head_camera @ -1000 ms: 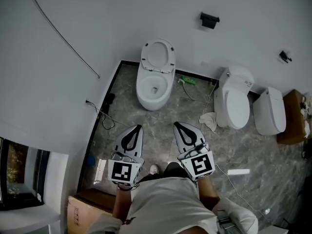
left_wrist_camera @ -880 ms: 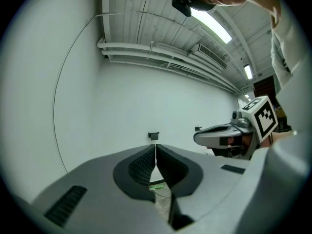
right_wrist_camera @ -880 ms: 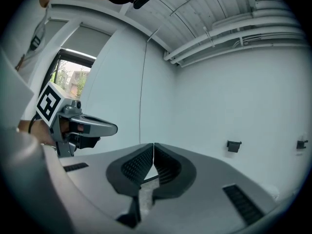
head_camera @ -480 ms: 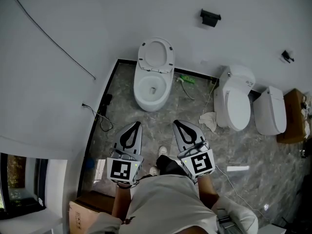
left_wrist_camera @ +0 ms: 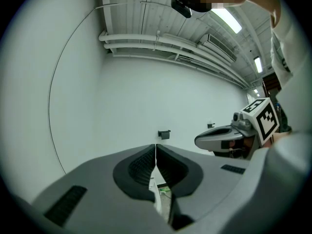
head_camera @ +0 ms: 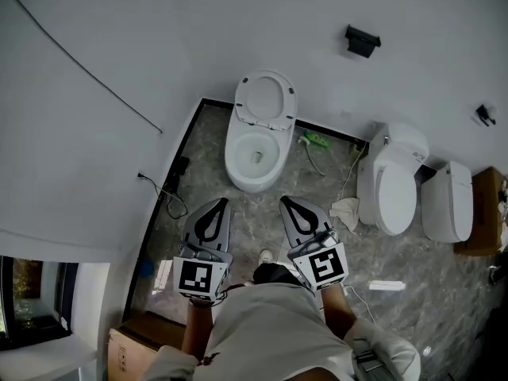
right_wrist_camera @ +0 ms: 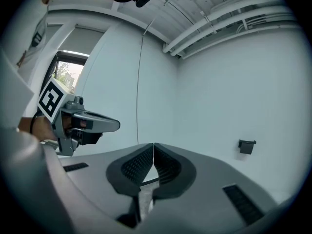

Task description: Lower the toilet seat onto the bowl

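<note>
Head view: the open toilet stands at 12 o'clock from the person, against the white wall. Its toilet seat is raised, leaning back at the bowl's far end and not on the bowl. The left gripper and the right gripper are held side by side, level, both pointing toward 12 o'clock, short of the bowl and touching nothing. At 2 o'clock stand two more toilets, the nearer closed toilet and another just beside it. A green object lies on the marble floor between the open toilet and the closed one, with a white rag near it. A black wall holder hangs at 1 o'clock. A cardboard box sits at 8 o'clock.

Left gripper view: the ribbed pads are pressed together with nothing between them. The right gripper and its marker cube show at 3 o'clock. The wall holder is just above the jaw tips, and ceiling pipes run at 12 o'clock. The seat cannot be made out here.

Right gripper view: the pads are likewise pressed together and empty. The left gripper shows at 9 o'clock, a window at 10 o'clock, and the wall holder at 3 o'clock.
</note>
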`<state>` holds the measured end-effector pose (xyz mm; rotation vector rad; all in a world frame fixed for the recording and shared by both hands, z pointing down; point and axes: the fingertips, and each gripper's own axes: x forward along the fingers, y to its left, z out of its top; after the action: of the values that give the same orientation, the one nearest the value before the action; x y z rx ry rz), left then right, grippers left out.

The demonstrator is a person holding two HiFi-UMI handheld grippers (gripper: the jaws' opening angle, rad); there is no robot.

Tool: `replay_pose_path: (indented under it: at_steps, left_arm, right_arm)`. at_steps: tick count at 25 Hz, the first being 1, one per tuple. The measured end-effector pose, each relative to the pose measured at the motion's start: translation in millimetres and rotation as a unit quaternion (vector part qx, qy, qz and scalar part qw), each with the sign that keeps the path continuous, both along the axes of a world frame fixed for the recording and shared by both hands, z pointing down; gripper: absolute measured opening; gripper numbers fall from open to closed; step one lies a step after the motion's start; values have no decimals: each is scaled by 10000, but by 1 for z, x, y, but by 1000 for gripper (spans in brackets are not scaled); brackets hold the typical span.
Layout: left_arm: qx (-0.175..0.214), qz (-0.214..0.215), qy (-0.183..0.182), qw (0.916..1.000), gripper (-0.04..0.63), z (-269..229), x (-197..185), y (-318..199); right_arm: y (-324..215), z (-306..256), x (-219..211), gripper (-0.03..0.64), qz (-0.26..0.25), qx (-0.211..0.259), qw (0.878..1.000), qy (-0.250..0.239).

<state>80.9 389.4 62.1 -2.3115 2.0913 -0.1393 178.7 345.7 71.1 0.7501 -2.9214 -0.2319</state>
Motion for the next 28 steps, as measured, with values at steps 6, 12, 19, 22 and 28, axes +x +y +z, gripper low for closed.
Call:
replay_pose_path:
  at_steps: [6, 12, 19, 22, 28]
  left_arm:
    - [-15, -188, -44, 9998, 23, -10, -13, -36]
    - [-23, -165, -122, 9998, 23, -17, -32, -62]
    - [11, 127, 70, 9999, 23, -14, -72, -98]
    - [-8, 404, 7, 9992, 25, -10, -95, -112]
    - [-20, 819, 71, 9966, 25, -2, -142, -134]
  right_arm:
    - [-38, -8, -14, 21, -200, -66, 9998, 17]
    - [-64, -10, -33, 21, -207, -139, 9997, -23]
    - [-94, -5, -72, 21, 156, -106, 9998, 45]
    - [-104, -6, -94, 21, 423, -108, 9990, 3]
    - [-122, 1, -138, 21, 906, -104, 9958, 83]
